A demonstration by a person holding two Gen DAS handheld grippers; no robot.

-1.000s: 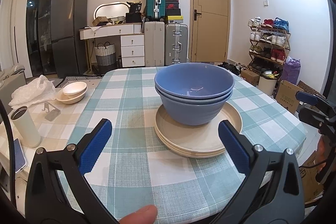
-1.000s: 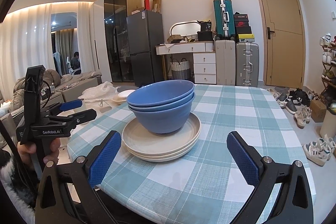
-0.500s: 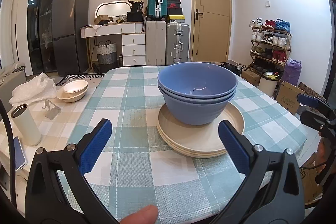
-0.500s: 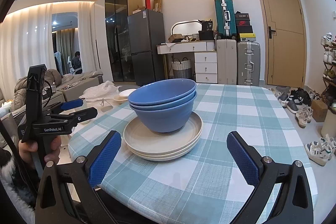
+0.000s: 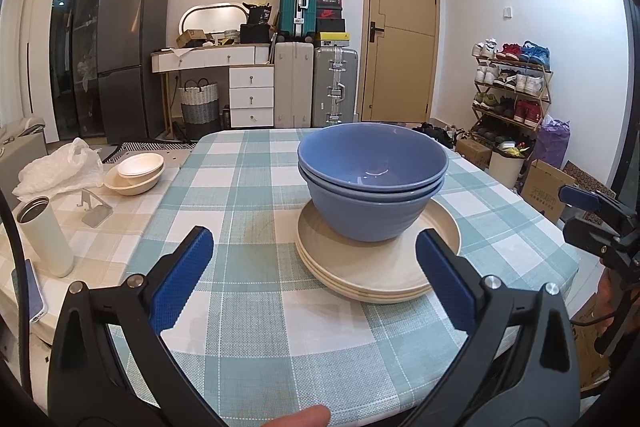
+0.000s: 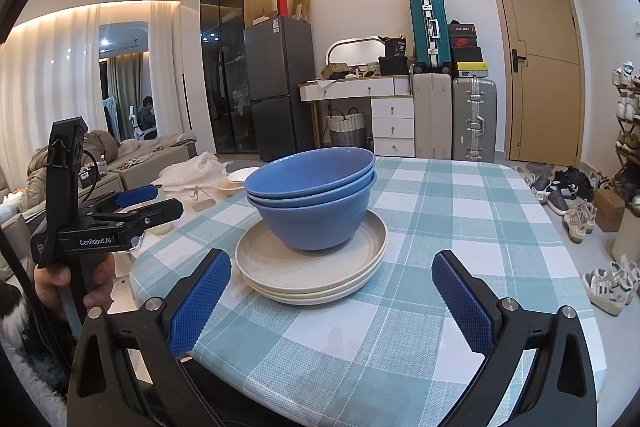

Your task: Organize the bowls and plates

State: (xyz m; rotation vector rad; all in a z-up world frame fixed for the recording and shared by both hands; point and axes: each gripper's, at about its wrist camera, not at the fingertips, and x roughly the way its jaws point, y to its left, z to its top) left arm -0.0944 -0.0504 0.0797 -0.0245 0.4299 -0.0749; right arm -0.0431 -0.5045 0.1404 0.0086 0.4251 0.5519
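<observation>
on the checked table your left gripper and right gripper gape wide, empty; nudge the cream plates and the blue bowls could slide off.

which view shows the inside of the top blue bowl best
The left wrist view: it looks down into the top blue bowl, showing its bare inner wall and bottom with a light glint. The right wrist view sees the same bowl from lower and side-on, so only its far inner wall shows, not the bottom.
</observation>
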